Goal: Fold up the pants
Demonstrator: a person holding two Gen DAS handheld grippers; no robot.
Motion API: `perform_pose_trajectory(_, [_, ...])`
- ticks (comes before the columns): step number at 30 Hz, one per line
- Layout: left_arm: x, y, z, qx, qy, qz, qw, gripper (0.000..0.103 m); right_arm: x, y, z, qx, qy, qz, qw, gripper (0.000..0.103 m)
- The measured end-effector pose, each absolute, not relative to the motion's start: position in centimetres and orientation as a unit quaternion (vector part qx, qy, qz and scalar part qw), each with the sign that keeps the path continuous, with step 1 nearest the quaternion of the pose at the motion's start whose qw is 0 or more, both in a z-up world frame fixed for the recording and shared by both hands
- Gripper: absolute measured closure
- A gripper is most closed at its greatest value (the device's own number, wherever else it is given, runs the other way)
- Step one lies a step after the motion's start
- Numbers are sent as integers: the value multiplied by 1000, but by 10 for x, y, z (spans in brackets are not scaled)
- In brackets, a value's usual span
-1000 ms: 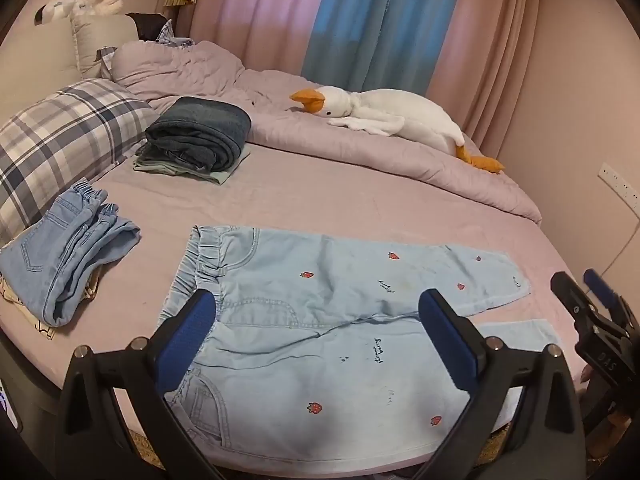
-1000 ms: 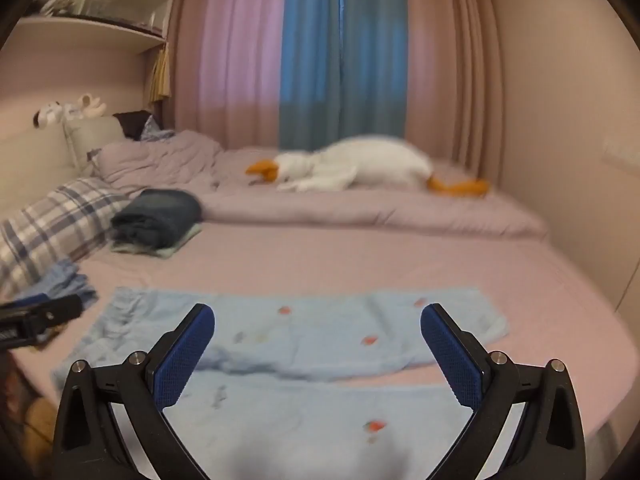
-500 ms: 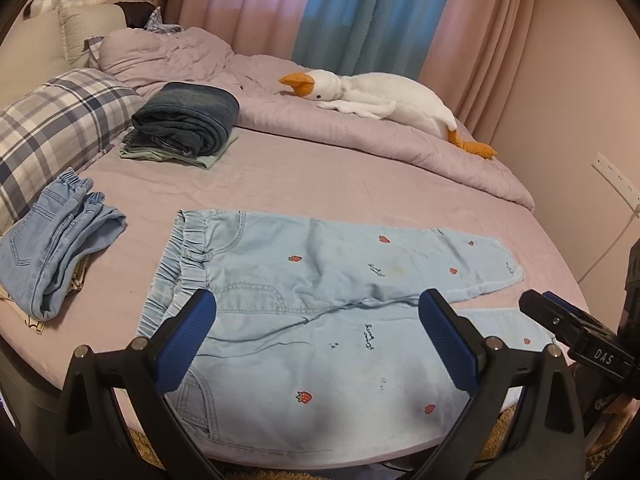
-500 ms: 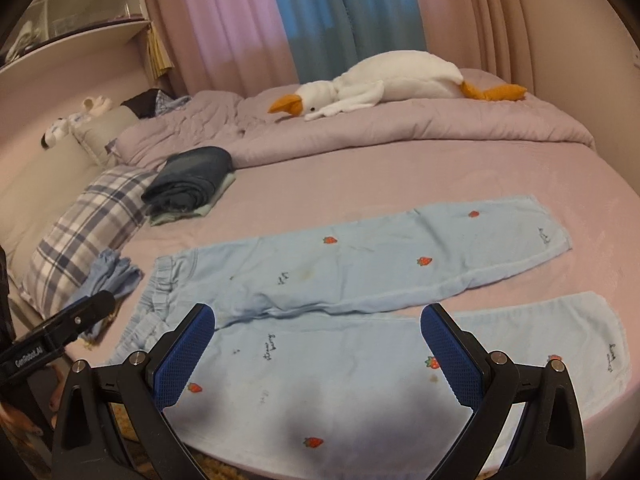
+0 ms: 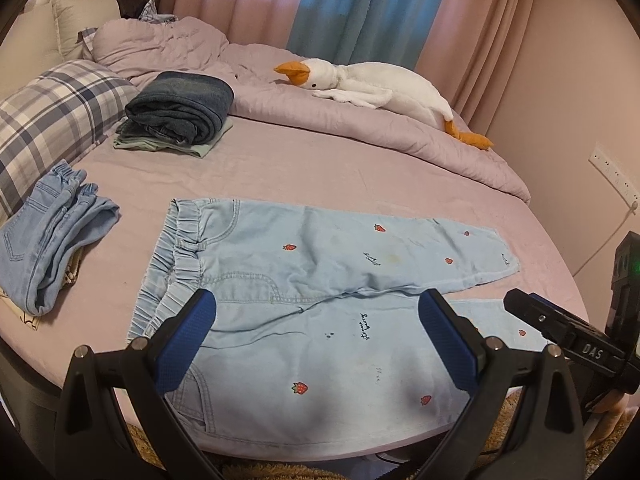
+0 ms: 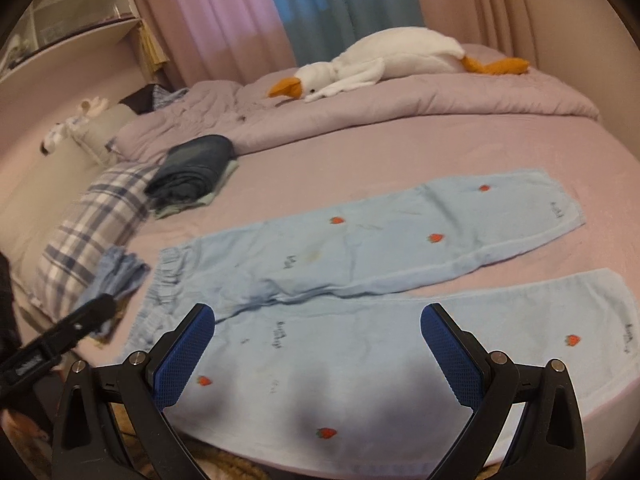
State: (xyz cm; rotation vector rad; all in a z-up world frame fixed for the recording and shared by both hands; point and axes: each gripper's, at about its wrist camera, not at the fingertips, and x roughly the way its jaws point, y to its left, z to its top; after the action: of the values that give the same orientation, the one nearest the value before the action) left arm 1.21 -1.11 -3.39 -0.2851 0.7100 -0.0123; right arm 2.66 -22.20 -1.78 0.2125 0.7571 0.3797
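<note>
Light blue pants (image 5: pixel 320 280) with small strawberry prints lie flat on the lilac bed, waistband to the left, both legs stretched to the right. In the right wrist view the same pants (image 6: pixel 380 280) fill the near half of the bed. My left gripper (image 5: pixel 320 340) hovers open above the seat and near leg, holding nothing. My right gripper (image 6: pixel 320 348) is open too, above the near leg. In the left wrist view the right gripper (image 5: pixel 568 336) shows as a black body at the right edge.
A stack of folded dark jeans (image 5: pixel 180 112) lies at the back left beside a plaid pillow (image 5: pixel 52 120). Folded light denim (image 5: pixel 52 236) sits at the left edge. A plush goose (image 5: pixel 372 88) rests on the rumpled duvet (image 5: pixel 400 132). The bed's rounded edge is close in front.
Both cameras have tilted down and drawn closer to the pants, which now fill more of each view. The pants have not moved and both grippers stay open.
</note>
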Motion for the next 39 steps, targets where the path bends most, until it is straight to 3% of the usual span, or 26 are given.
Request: perform_pose_trajectory(39, [18, -6, -45, -168, 387, -18, 906, 4, 30, -227, -23, 97, 375, 151, 909, 1])
